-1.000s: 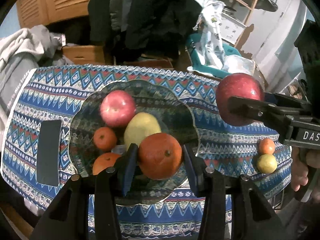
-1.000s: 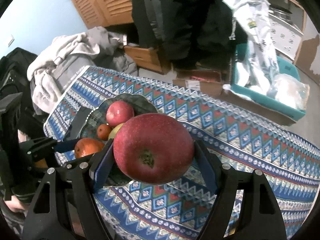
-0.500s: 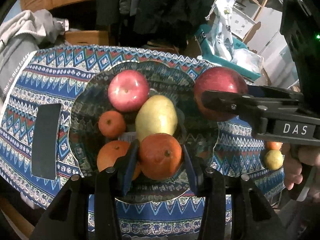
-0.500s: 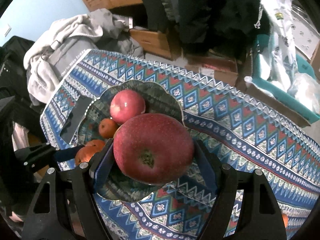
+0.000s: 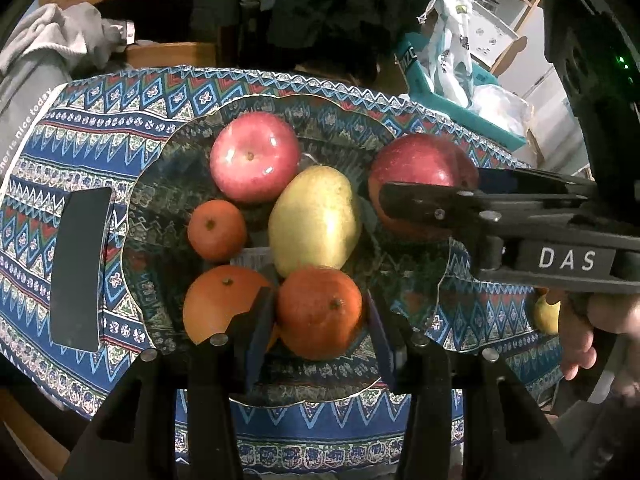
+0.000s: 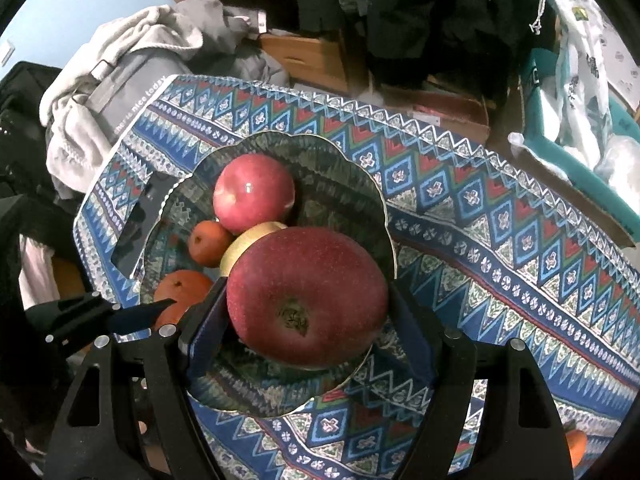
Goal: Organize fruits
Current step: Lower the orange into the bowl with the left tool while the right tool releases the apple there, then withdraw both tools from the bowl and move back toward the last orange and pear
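Over the plate (image 5: pixel 168 184) both claws have come lower, left claw (image 5: pixel 320 322) clamped on an orange (image 5: pixel 320 312), right claw (image 6: pixel 308 320) gripping an apple (image 6: pixel 308 294).

Yellow fruit (image 5: pixel 547 316) half hidden behind right claw; orange (image 6: pixel 576 446) cut by frame edge

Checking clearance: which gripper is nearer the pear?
Left. The left gripper, shut on an orange, sits right below the pear, its orange about touching it. The right gripper holds an apple just right of the pear, with a gap.
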`<state>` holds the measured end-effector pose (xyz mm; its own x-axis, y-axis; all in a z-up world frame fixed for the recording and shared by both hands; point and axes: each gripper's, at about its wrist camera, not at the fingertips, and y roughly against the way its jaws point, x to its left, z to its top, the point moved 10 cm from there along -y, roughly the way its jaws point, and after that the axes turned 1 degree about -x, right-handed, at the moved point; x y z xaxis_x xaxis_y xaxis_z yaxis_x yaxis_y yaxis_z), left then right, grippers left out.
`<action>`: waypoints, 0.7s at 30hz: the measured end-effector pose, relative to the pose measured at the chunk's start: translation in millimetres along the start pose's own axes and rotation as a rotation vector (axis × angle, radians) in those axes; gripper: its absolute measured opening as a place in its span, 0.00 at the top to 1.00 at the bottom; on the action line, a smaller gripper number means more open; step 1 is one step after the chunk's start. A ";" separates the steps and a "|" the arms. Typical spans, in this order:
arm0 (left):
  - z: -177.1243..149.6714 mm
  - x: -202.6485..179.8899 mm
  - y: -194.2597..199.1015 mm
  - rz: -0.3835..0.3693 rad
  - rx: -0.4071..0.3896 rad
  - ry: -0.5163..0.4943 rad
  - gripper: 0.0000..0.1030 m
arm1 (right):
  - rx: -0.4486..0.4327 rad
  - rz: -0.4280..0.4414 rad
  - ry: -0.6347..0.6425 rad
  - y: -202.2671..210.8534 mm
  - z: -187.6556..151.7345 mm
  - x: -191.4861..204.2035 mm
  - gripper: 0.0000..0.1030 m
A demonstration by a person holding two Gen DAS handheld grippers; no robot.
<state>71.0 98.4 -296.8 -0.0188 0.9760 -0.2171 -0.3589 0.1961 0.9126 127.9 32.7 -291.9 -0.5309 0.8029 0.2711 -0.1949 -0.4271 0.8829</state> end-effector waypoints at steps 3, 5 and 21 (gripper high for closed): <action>2.3 0.2 2.5 -0.001 -0.010 0.005 0.54 | -0.018 0.017 -0.001 2.9 1.9 2.0 0.25; 3.3 0.4 3.1 -0.002 -0.010 0.009 0.53 | -0.041 0.042 -0.005 10.7 7.7 5.7 0.25; 16.1 -8.5 29.5 -0.008 -0.064 0.027 0.39 | -0.141 -0.069 0.034 67.2 18.3 -7.4 0.25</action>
<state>75.6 97.4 -262.4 -0.0402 0.9713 -0.2343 -0.4181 0.1966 0.8869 133.8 5.7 -227.6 -0.5392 0.8190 0.1963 -0.3446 -0.4273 0.8358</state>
